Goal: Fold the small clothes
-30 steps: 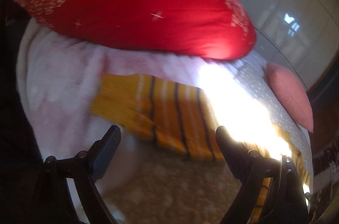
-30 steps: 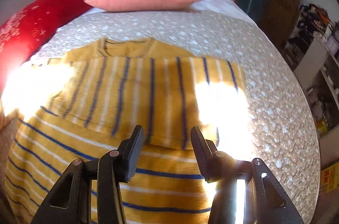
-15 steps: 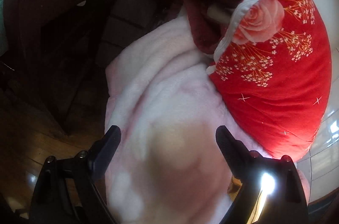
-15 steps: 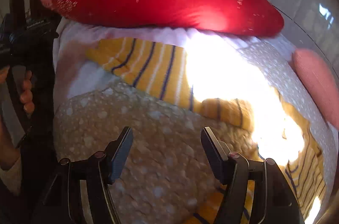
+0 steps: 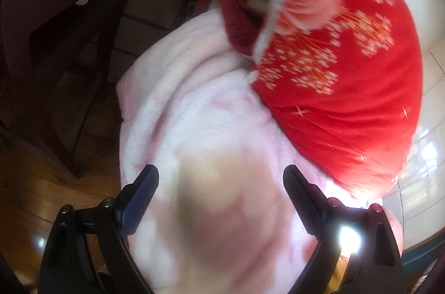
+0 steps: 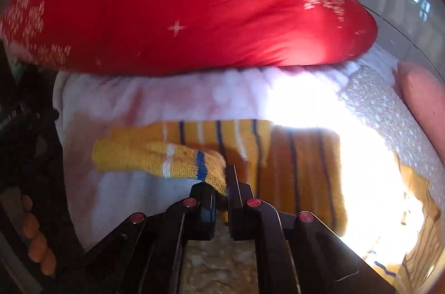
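In the right wrist view a yellow knitted sweater [image 6: 300, 169] with blue and white stripes lies on the bed, part of it washed out by sunlight. Its sleeve [image 6: 155, 157] reaches left over a pale pink fleece blanket [image 6: 172, 105]. My right gripper [image 6: 226, 182] is shut on this sleeve near where it joins the body, and the knit bunches between the pads. My left gripper [image 5: 221, 177] hangs open over the pink blanket [image 5: 194, 113] with nothing between its fingers. Only a yellow scrap of the sweater [image 5: 342, 262] shows in that view.
A big red pillow [image 6: 180, 5] with white flower print lies just behind the sweater and fills the right of the left wrist view [image 5: 347, 85]. A pink cushion [image 6: 422, 105] sits at the right. Dark wooden furniture [image 5: 55, 30] and a wooden floor [image 5: 36, 191] lie left of the bed. A hand's fingers [image 6: 36, 238] show at lower left.
My right gripper swung left from the sweater's body to its sleeve, opened wider on the way and then closed on the sleeve. My left gripper swung left off the sweater to the blanket's edge, still open.
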A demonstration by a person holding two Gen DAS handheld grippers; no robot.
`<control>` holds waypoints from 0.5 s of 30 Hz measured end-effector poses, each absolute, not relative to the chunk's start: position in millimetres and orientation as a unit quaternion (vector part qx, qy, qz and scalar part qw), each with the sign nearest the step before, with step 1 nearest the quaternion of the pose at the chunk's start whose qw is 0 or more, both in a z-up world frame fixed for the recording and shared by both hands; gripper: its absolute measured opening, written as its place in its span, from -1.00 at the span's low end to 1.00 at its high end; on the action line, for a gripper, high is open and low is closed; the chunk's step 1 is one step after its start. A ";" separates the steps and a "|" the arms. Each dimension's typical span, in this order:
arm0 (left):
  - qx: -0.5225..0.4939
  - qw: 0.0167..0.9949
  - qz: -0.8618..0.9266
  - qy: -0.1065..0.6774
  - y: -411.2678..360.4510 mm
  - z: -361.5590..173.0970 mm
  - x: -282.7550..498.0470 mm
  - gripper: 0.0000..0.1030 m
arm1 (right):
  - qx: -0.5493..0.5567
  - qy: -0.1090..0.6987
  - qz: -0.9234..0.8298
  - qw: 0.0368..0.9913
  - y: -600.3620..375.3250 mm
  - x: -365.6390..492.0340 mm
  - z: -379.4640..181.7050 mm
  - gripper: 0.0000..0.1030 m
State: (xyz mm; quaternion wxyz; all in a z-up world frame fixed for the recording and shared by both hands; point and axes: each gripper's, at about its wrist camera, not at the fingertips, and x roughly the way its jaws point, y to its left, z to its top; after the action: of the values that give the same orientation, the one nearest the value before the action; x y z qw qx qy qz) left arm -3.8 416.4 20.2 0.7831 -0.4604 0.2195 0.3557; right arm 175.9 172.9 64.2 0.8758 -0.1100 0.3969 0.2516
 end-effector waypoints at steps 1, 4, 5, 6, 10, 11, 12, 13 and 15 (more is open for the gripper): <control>-0.452 0.791 0.348 0.222 410.8 23.0 0.6 0.75 | -0.085 0.393 0.232 0.886 145.1 180.7 77.4 -0.91; -0.427 0.816 0.316 0.229 389.1 32.5 14.5 0.75 | -0.015 0.387 0.153 0.909 43.6 193.6 109.2 -0.91; -0.416 0.825 0.305 0.231 379.4 36.4 19.7 0.75 | 0.007 0.387 0.120 0.914 5.1 196.6 115.9 -0.91; -0.402 0.835 0.294 0.234 369.3 40.3 26.2 0.75 | 0.028 0.386 0.084 0.918 -33.5 198.2 120.4 -0.91; -0.339 0.872 0.256 0.243 321.8 58.0 48.8 0.75 | 0.103 0.399 -0.056 0.909 -182.3 192.3 106.2 -0.91; -0.329 0.879 0.242 0.246 311.1 60.5 53.9 0.75 | 0.114 0.411 -0.087 0.900 -210.9 189.0 94.9 -0.91; -0.320 0.884 0.230 0.249 300.5 62.8 58.8 0.75 | 0.123 0.423 -0.117 0.890 -238.0 186.0 81.2 -0.91; -0.312 0.890 0.218 0.252 290.9 64.4 63.3 0.75 | 0.139 0.436 -0.134 0.879 -263.0 181.4 65.2 -0.89; -0.301 0.899 0.184 0.260 273.9 68.1 73.5 0.75 | 0.209 0.459 -0.133 0.853 -308.2 167.5 31.6 -0.81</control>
State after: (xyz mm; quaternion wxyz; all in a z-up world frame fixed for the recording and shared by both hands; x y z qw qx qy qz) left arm 73.5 273.9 68.1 0.8988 -0.3013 0.2600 0.1837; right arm 167.5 -308.2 31.6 0.8531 0.2093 0.4589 -0.1334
